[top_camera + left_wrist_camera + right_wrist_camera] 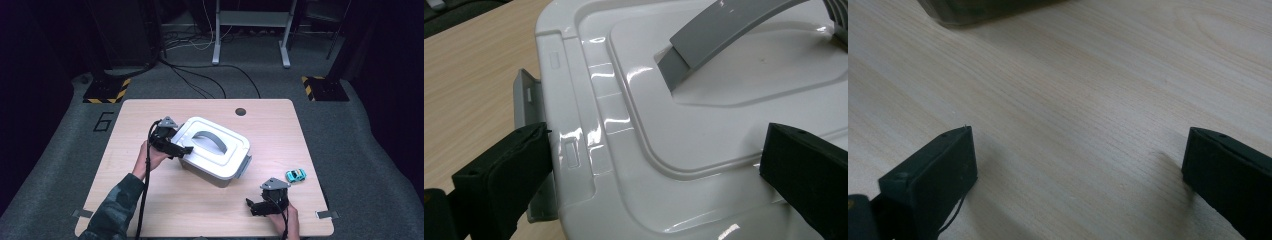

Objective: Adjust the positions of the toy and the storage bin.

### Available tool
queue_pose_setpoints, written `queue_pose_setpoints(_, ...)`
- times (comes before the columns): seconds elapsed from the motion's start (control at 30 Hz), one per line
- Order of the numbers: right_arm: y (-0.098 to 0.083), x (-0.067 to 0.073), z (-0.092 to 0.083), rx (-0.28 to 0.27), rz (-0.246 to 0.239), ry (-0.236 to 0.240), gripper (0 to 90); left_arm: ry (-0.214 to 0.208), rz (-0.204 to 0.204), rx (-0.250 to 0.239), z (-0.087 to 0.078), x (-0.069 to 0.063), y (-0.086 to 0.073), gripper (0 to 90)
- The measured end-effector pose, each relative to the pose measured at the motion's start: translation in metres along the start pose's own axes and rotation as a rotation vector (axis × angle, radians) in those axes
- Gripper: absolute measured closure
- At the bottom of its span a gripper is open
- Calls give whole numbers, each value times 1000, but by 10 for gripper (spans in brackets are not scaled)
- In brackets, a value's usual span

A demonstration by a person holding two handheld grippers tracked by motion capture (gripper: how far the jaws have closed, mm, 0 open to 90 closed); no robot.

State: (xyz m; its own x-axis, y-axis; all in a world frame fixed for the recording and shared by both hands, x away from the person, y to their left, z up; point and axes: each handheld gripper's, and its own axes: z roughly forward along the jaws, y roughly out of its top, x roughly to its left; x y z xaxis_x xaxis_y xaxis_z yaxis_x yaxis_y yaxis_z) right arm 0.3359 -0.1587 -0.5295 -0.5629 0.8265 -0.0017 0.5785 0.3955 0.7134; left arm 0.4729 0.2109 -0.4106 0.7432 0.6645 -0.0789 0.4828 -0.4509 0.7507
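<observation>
While our right gripper point(257, 206) rests spread on the table point(150, 200), our left gripper point(181, 150) hovers spread over the storage box point(215, 147) lid's left edge.

bright table, dark surround, lid glare

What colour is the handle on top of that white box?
Grey. The handle shows best in the left gripper view, arching over the white lid.

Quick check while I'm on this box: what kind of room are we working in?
Most likely a lab or recording studio, not a home. The wooden table stands on grey carpet marked with a number, hazard-striped stand bases flank it, and loose cables run across the dark background.
</observation>
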Motion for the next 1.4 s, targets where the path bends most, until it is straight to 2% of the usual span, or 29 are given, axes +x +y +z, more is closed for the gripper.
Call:
queue_pose_setpoints(0.43, -5, -4, -6, 2, -1, -6, 5, -8, 13, 7, 12, -14, 10, 2)
queue_pose_setpoints(0.77, -6, -4, -6, 2, 3, -10, 4, -33, 22, 10, 22, -25, 17, 2)
queue_pose_setpoints(1.13, -7, -5, -8, 1, 4, -11, 5, -39, 40, 16, 27, -29, 22, 2)
queue_pose_setpoints(1.4, -9, -5, -9, -3, 15, -15, 5, -51, 36, 11, 30, -30, 24, 2)
